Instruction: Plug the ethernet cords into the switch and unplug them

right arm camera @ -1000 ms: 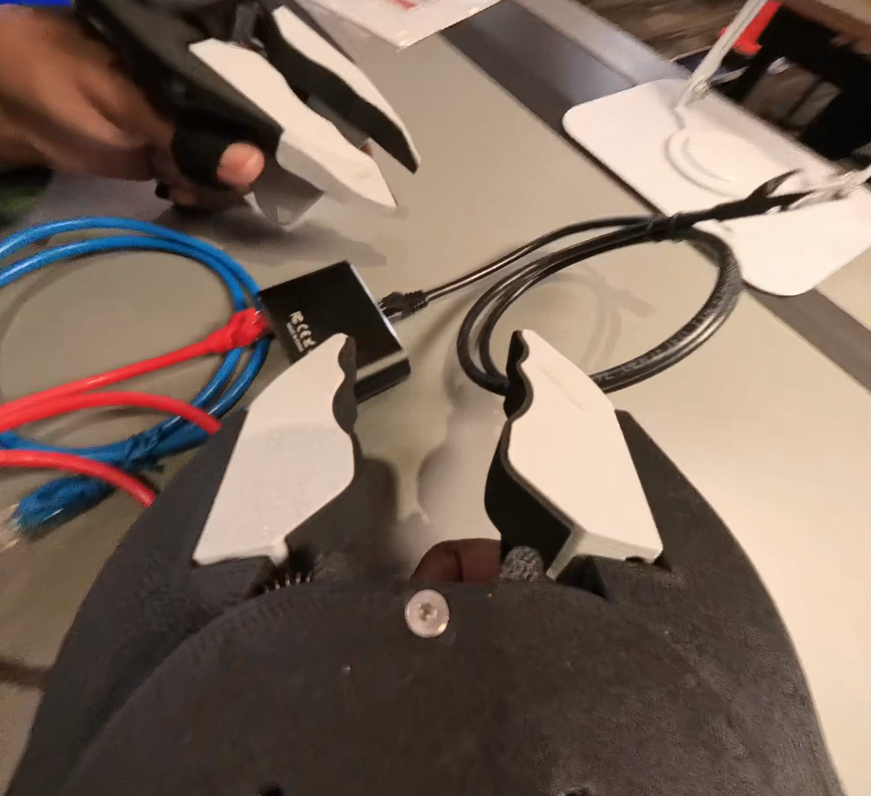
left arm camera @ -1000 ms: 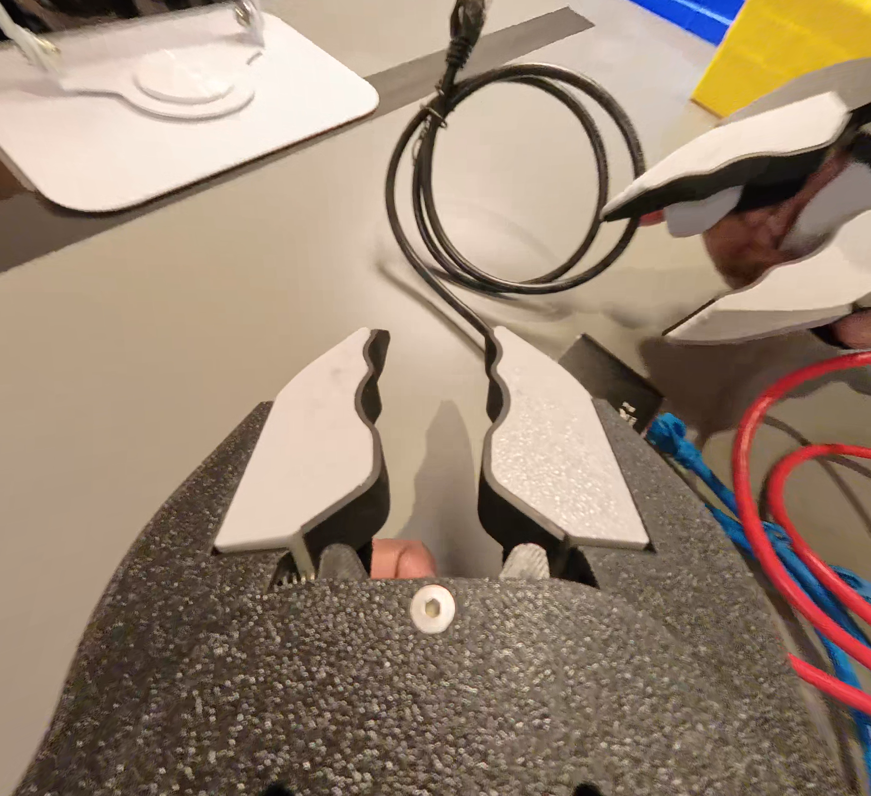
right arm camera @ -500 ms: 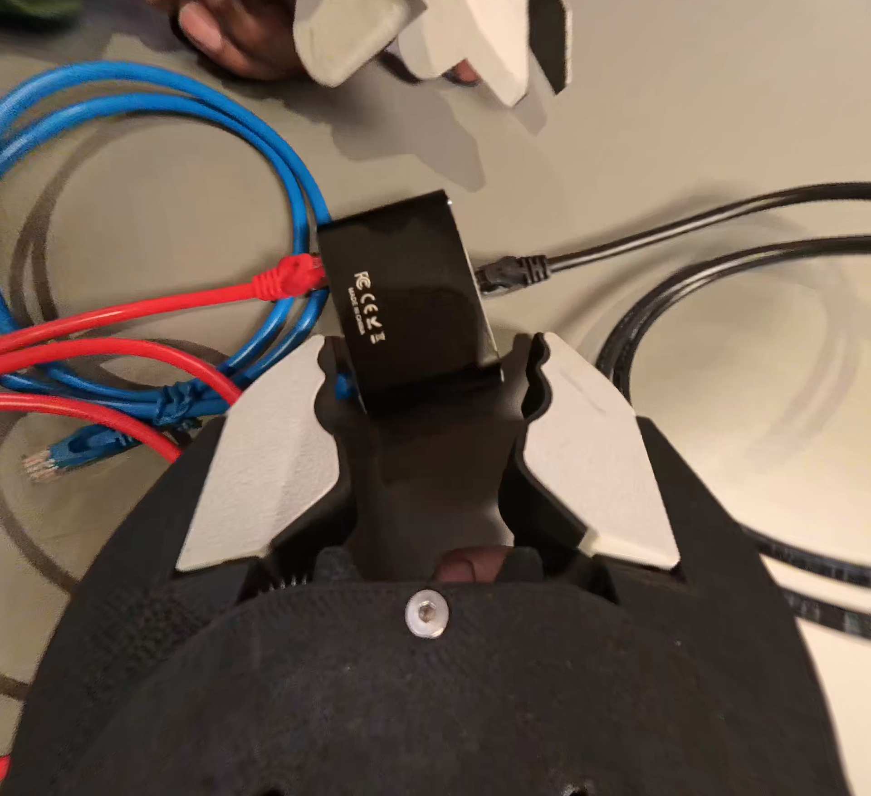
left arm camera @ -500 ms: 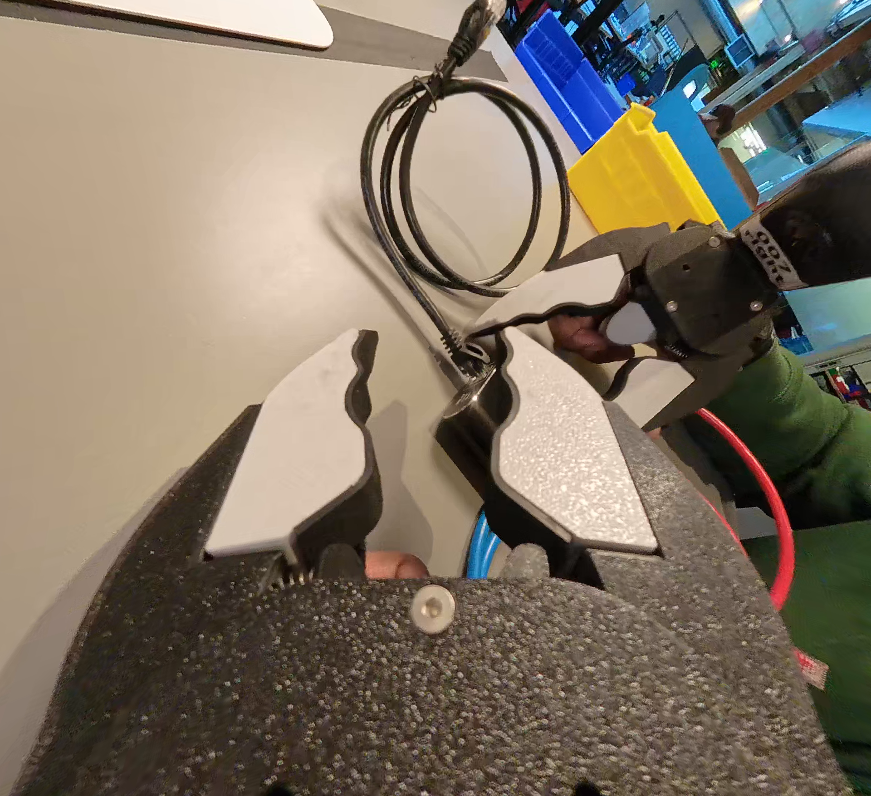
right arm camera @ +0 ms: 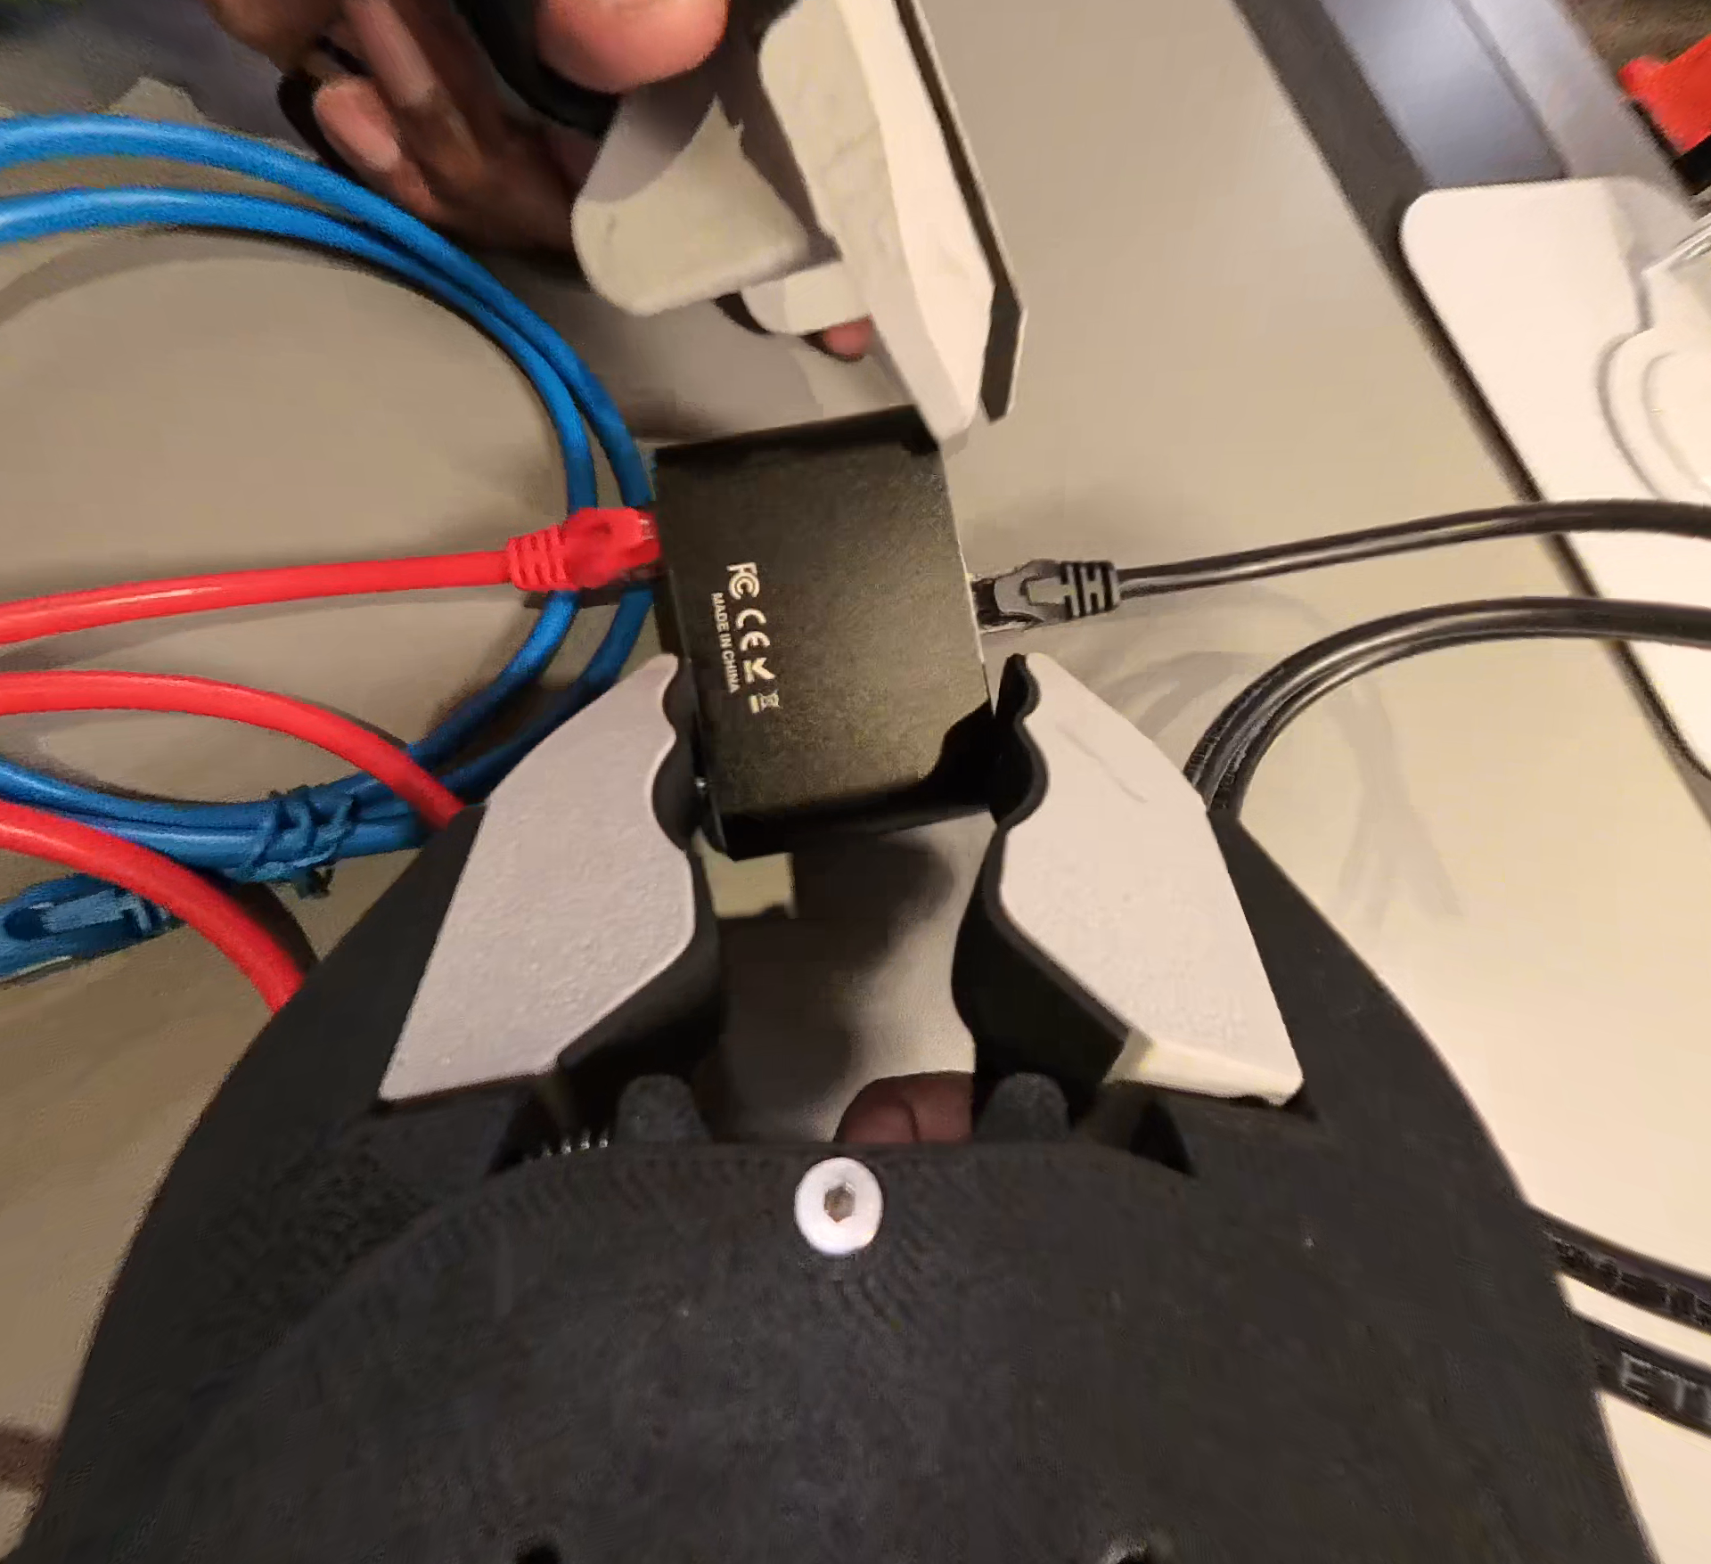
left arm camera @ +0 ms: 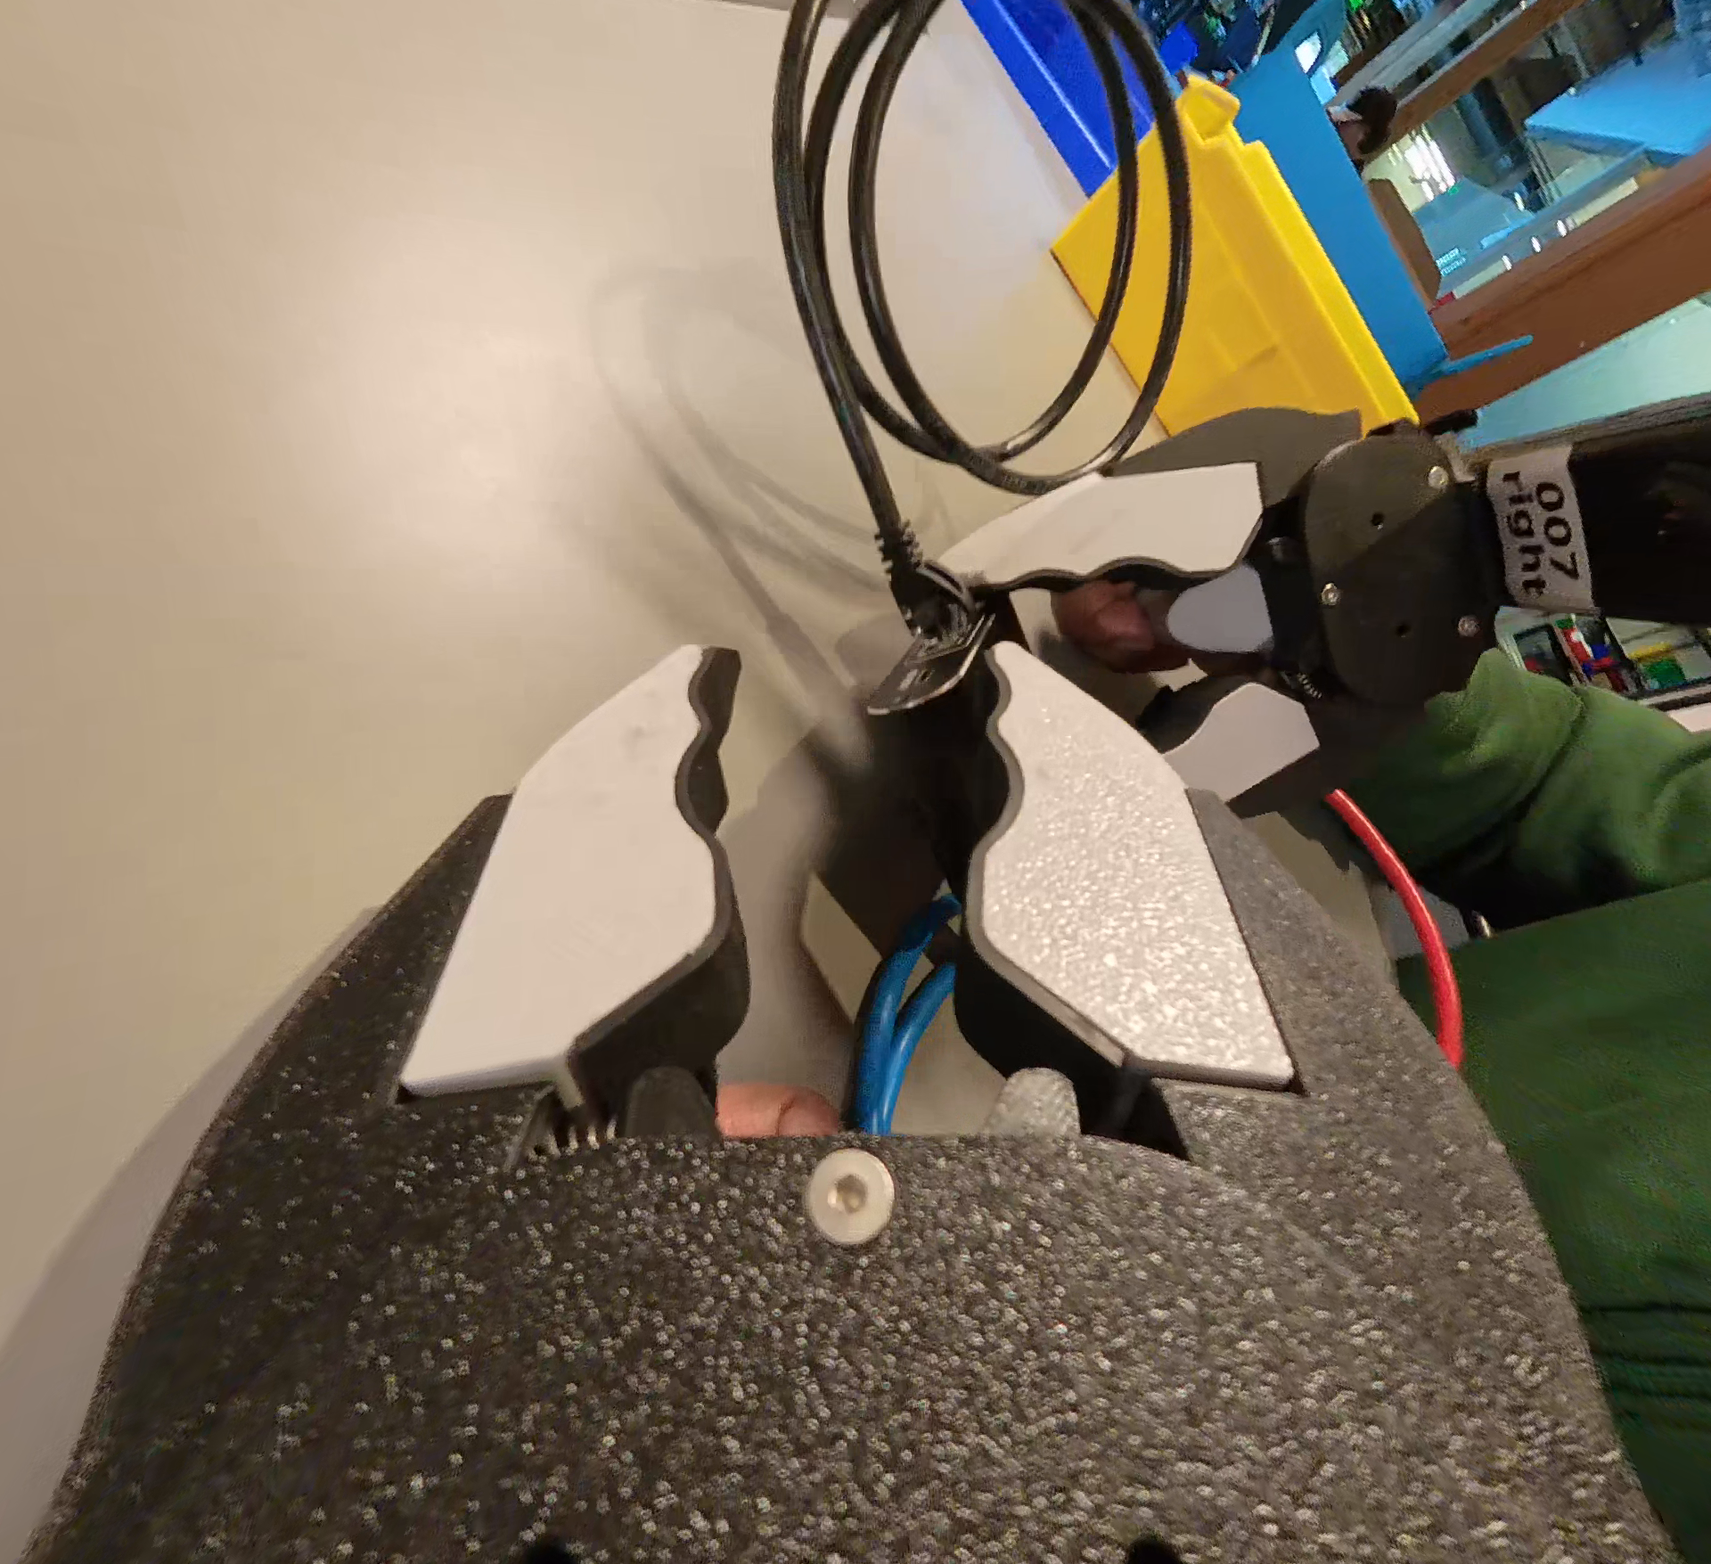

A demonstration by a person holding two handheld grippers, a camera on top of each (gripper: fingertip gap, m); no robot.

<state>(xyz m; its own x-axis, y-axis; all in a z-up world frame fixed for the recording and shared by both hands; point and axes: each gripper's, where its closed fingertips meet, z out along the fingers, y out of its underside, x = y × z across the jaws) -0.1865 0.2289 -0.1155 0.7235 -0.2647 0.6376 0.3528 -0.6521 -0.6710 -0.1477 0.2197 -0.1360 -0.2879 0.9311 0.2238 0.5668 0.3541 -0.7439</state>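
The black switch (right arm camera: 815, 621) is held at its near end between the fingers of my right gripper (right arm camera: 844, 682), which is shut on it. A red cord (right arm camera: 583, 557) is plugged into its left side. A black cord plug (right arm camera: 1046, 594) sits at its right side, with its coil (left arm camera: 972, 223) trailing off and raised. Blue cords (right arm camera: 518, 316) loop to the left. My left gripper (left arm camera: 852, 668) is open, with the far end of the switch (left arm camera: 926, 677) between its fingers, close to the right one. It also shows in the right wrist view (right arm camera: 889, 334).
A white flat base (right arm camera: 1574, 316) lies at the right of the grey table (left arm camera: 324, 316). A yellow bin (left arm camera: 1231, 288) and blue bins (left arm camera: 1037, 38) stand at the table's far side. A green sleeve (left arm camera: 1528, 779) follows the right gripper (left arm camera: 1065, 649).
My right gripper moved in over the switch and closed on it. My left gripper came up to the switch's far end. The black coil rose off the table.
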